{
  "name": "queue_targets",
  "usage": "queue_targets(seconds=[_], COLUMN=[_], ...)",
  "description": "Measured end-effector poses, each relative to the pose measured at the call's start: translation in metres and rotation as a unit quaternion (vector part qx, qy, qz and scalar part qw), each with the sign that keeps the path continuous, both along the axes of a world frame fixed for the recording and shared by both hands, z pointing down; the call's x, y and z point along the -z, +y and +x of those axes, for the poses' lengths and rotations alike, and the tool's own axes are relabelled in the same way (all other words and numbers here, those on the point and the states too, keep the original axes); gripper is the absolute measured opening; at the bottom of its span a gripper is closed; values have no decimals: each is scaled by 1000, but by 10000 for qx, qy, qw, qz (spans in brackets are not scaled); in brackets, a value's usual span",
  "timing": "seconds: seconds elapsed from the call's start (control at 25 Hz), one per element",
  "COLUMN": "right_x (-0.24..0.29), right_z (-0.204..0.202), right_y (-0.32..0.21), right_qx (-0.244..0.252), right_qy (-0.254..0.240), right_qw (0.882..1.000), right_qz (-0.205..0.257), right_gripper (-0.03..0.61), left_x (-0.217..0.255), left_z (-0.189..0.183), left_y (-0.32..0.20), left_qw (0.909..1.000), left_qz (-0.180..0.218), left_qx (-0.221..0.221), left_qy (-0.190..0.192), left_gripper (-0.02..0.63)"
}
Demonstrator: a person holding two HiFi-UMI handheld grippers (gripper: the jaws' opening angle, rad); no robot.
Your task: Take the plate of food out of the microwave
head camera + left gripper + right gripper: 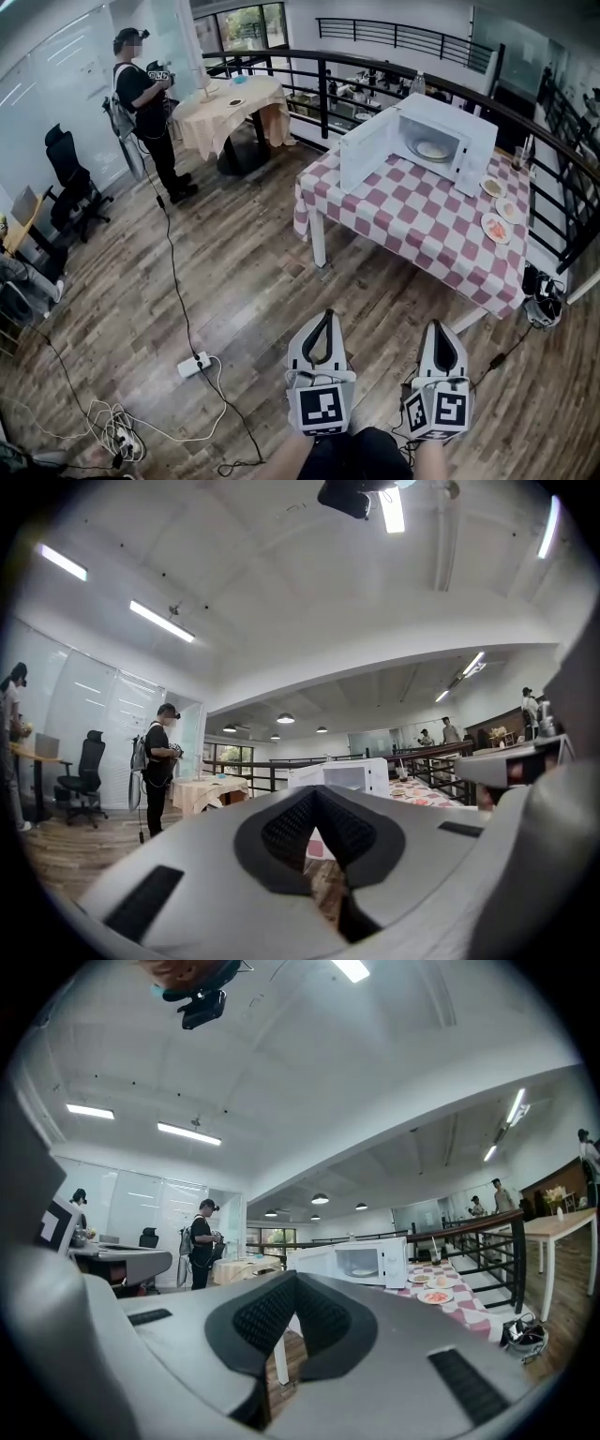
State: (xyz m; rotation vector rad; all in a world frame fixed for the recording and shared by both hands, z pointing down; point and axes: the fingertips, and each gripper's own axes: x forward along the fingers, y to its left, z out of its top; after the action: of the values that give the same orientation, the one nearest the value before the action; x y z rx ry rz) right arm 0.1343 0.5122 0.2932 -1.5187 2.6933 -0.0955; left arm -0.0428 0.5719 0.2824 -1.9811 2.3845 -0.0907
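Note:
A white microwave (pixel 441 131) stands on a table with a red-and-white checked cloth (pixel 412 220), its door (pixel 367 157) swung open to the left. Inside lies a plate of food (pixel 433 149). The same microwave (pixel 370 1262) and plate (pixel 362 1273) show far ahead in the right gripper view, and the microwave (pixel 349 774) in the left gripper view. My left gripper (pixel 327 315) and right gripper (pixel 442 326) are held side by side over the wooden floor, well short of the table. Both are shut and empty; their tips meet (pixel 314 793) (pixel 293 1277).
Three small plates of food (pixel 495 228) sit on the cloth right of the microwave. A person (pixel 145 103) stands by a round cloth-covered table (pixel 232 105) at the back left. A power strip (pixel 194 364) and cables lie on the floor. A black railing (pixel 553 159) runs behind the table.

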Motion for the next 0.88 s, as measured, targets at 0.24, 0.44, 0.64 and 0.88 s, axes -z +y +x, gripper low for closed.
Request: queue_targets(seconds=[0.24, 0.44, 0.64, 0.88], right_x=[-16, -26, -28, -26], right_z=[-14, -22, -37, -50], right_y=[-23, -55, -99, -162], right_qx=[-29, -4, 128, 301], right_qy=[142, 193, 181, 226], right_qw=[9997, 9995, 9993, 9989], right_qz=[-187, -260, -285, -283], right_gripper=[25, 24, 23, 23], left_x=[-13, -25, -23, -21], left_z=[-15, -22, -34, -39], left_y=[-25, -55, -99, -159], left_qw=[9999, 9993, 9999, 9995], left_qz=[-142, -290, -72, -201], left_qx=[-4, 37, 109, 228], left_qy=[94, 212, 4, 92], left_gripper=[35, 35, 35, 35])
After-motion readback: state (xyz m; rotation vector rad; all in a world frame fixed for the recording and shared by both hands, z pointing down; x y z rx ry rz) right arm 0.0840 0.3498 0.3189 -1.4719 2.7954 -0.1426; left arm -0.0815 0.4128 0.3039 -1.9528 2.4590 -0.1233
